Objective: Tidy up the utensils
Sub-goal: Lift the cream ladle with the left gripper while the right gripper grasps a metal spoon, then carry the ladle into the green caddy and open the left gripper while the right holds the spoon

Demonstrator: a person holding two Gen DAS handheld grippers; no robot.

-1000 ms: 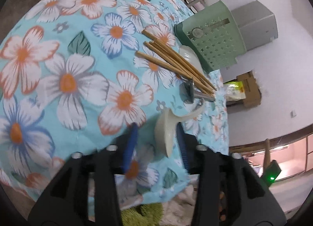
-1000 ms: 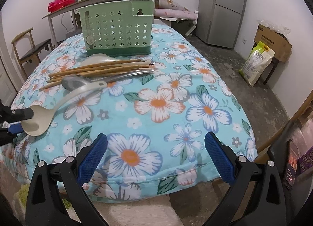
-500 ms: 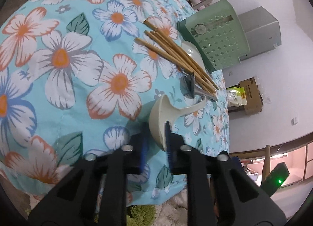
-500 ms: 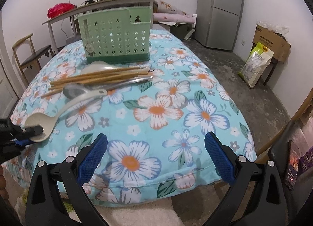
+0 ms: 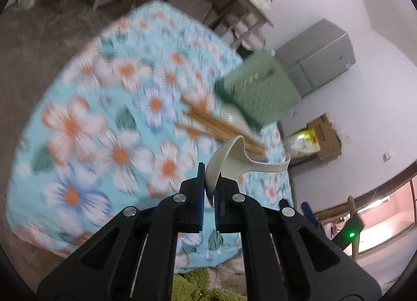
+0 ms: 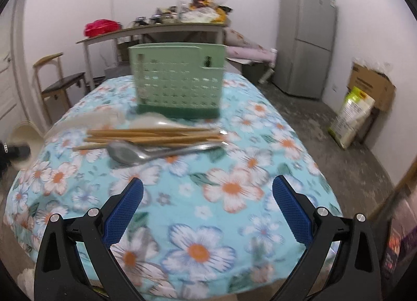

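My left gripper (image 5: 209,173) grips the bowl of a cream plastic spoon (image 5: 229,160); the jaws are closing and the blue pads press the bowl's rim. The spoon hangs above the floral tablecloth (image 5: 117,155), handle pointing right. Beyond it lie several wooden chopsticks (image 5: 216,129) and a white spoon (image 5: 232,118) in front of the green perforated utensil holder (image 5: 258,92). In the right wrist view my right gripper (image 6: 208,183) is open over the cloth with nothing between its fingers. Ahead of it lie the chopsticks (image 6: 151,135), a metal spoon (image 6: 125,154) and the upright holder (image 6: 178,79).
A grey fridge (image 6: 307,38) stands at the back right, with a cardboard box and a bag (image 6: 351,116) on the floor beside it. A wooden chair (image 6: 57,79) and a cluttered side table (image 6: 156,27) stand behind the table.
The left gripper closed on the cream spoon's bowl and lifted it off the cloth, pulling back. The right gripper tilted up a little and stayed open.
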